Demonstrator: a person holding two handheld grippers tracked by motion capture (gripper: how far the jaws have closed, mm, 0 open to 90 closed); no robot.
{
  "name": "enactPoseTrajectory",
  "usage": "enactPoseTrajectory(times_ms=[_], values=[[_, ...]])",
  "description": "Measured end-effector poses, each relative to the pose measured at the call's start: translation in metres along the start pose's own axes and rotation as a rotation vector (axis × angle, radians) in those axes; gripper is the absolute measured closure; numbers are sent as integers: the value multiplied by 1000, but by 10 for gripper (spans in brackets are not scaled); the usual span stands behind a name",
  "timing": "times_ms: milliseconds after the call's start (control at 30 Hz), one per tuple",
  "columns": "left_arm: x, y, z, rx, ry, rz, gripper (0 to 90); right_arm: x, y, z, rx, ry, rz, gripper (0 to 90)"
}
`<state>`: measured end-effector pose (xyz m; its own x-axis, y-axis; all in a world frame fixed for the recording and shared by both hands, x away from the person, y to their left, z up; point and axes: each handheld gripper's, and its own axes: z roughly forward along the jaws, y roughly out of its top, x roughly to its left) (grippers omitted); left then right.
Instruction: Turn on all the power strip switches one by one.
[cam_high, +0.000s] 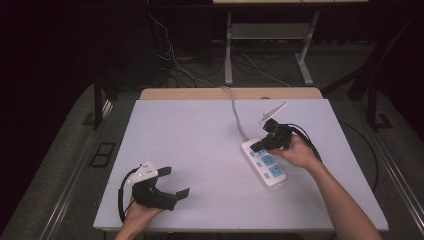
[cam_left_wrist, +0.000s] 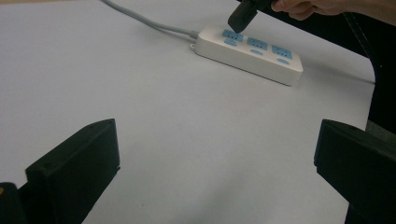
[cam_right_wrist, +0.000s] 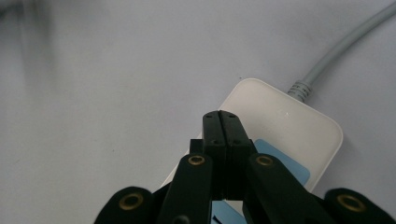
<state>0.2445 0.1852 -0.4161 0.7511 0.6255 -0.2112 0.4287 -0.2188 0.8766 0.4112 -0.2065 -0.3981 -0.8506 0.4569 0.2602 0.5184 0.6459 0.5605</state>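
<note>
A white power strip (cam_high: 265, 162) with three blue sockets lies on the white table (cam_high: 200, 130) at the right, its grey cable (cam_high: 236, 112) running to the far edge. My right gripper (cam_high: 257, 146) is shut with nothing between its jaws, and its tip hovers at the strip's cable end. In the right gripper view the closed jaws (cam_right_wrist: 221, 123) point down over the strip (cam_right_wrist: 289, 126) beside the first blue socket. My left gripper (cam_high: 175, 181) rests open at the near left, far from the strip. The left gripper view has the strip (cam_left_wrist: 261, 58) ahead, with the right gripper (cam_left_wrist: 240, 17) above it.
A wooden strip (cam_high: 230, 93) borders the table's far side. Behind it stand desk legs and loose cables on the floor (cam_high: 250, 65). A wide bare stretch of table separates my left gripper (cam_left_wrist: 219, 158) from the strip.
</note>
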Motion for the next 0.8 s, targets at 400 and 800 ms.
enactPoseTrajectory(times_ms=[400,800], values=[[0,0,0,-2,1,1,0,-2,0,10,18,10,6,900],[0,0,0,0,0,3,0,-4,0,13,16,14,6,900]])
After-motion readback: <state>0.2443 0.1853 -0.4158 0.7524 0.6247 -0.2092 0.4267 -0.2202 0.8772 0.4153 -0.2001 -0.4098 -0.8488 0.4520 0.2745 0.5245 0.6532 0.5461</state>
